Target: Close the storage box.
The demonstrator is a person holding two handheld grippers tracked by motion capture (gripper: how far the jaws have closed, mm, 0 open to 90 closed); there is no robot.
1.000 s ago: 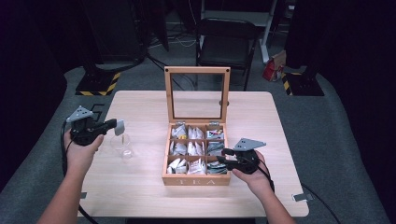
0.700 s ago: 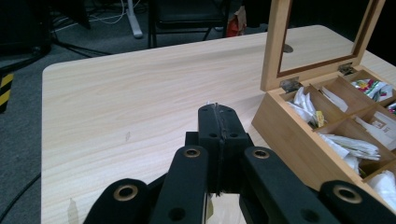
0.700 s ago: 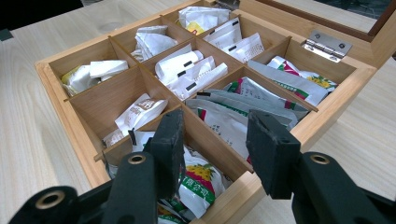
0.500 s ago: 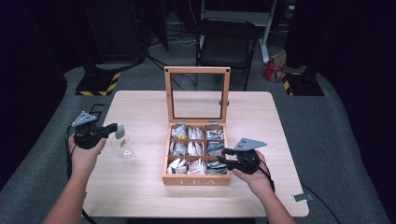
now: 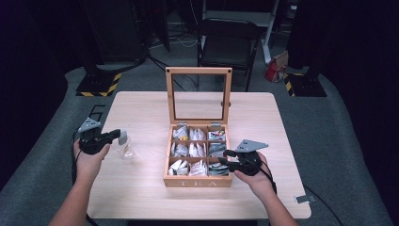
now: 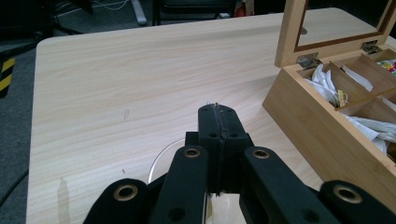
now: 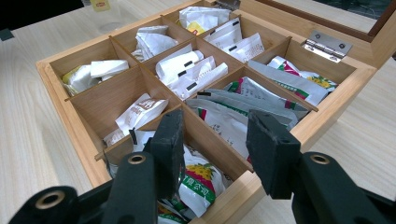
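My right gripper [image 7: 215, 149], jaws apart, hovered over the tea box's [image 5: 198, 181] front-right compartment, packets [image 7: 229, 119] directly beneath. My left gripper [image 5: 115, 136], jaws together, sat well left of the box, beside a clear glass [image 5: 126, 151].

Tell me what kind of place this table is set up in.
Probably a lab or studio for recording, not a home: the wooden table stands on grey carpet among dark stands, with loose cables and black-and-yellow hazard tape on the floor behind it, and a folding chair.
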